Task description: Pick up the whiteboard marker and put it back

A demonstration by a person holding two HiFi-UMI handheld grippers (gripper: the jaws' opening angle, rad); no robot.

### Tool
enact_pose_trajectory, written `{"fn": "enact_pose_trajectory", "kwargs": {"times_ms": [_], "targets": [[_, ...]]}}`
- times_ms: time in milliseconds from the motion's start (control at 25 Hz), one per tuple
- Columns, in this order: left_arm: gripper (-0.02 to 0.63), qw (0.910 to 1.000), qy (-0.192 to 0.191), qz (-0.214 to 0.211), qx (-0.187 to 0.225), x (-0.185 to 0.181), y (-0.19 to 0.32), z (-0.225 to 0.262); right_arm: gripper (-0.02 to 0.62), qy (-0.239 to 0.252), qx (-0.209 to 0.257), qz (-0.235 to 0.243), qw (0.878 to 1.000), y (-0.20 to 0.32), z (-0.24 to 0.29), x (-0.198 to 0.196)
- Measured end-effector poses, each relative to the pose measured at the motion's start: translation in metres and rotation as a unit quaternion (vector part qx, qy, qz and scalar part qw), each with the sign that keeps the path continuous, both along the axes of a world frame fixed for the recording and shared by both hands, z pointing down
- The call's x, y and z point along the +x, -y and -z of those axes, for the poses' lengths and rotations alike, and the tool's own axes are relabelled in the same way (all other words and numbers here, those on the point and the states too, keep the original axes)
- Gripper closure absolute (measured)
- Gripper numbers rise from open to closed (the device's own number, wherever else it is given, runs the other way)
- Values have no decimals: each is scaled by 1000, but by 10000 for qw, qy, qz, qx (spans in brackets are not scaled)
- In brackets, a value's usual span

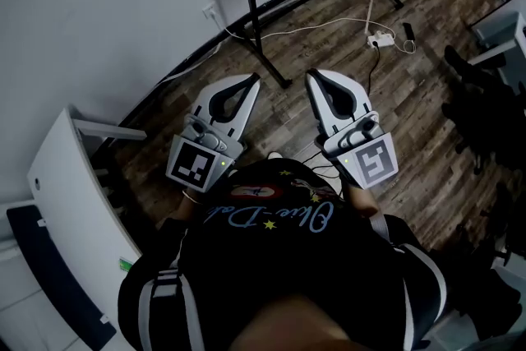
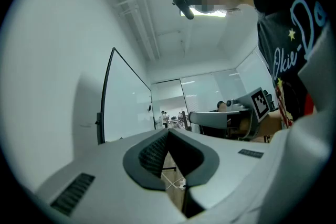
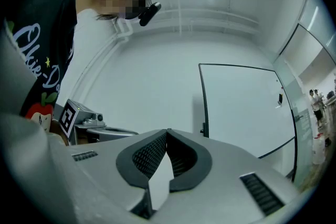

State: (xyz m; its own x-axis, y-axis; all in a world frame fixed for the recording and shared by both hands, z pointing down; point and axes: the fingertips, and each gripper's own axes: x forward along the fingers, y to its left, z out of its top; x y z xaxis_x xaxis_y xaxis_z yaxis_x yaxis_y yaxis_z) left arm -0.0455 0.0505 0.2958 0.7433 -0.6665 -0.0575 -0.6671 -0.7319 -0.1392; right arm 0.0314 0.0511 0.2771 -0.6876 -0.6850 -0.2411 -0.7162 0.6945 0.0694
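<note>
Finding: my left tool (image 1: 251, 81) and right tool (image 1: 313, 76) are held side by side at my chest. Each has its jaws closed tip to tip, with nothing between them.

The whiteboard marker shows in no view, so its place is unconfirmed. In my judgement the pick has not begun. I should sight the marker first, perhaps by the whiteboard (image 3: 241, 107). Then I should open one tool before approach and close squarely across the barrel.

Surroundings: the wood-plank floor (image 1: 419, 107) carries a white cable (image 1: 316, 26) and a power strip (image 1: 380, 39) near the black stand (image 1: 255, 20). The wall (image 1: 99, 12) is plain and pale.
</note>
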Motion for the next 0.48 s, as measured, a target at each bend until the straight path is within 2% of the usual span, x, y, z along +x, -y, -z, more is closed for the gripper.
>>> {"fn": "enact_pose_trajectory", "kwargs": {"times_ms": [480], "targets": [[589, 9999, -93, 63, -6, 3, 4, -5, 558, -162, -102, 62, 9998, 8, -4, 0]]}}
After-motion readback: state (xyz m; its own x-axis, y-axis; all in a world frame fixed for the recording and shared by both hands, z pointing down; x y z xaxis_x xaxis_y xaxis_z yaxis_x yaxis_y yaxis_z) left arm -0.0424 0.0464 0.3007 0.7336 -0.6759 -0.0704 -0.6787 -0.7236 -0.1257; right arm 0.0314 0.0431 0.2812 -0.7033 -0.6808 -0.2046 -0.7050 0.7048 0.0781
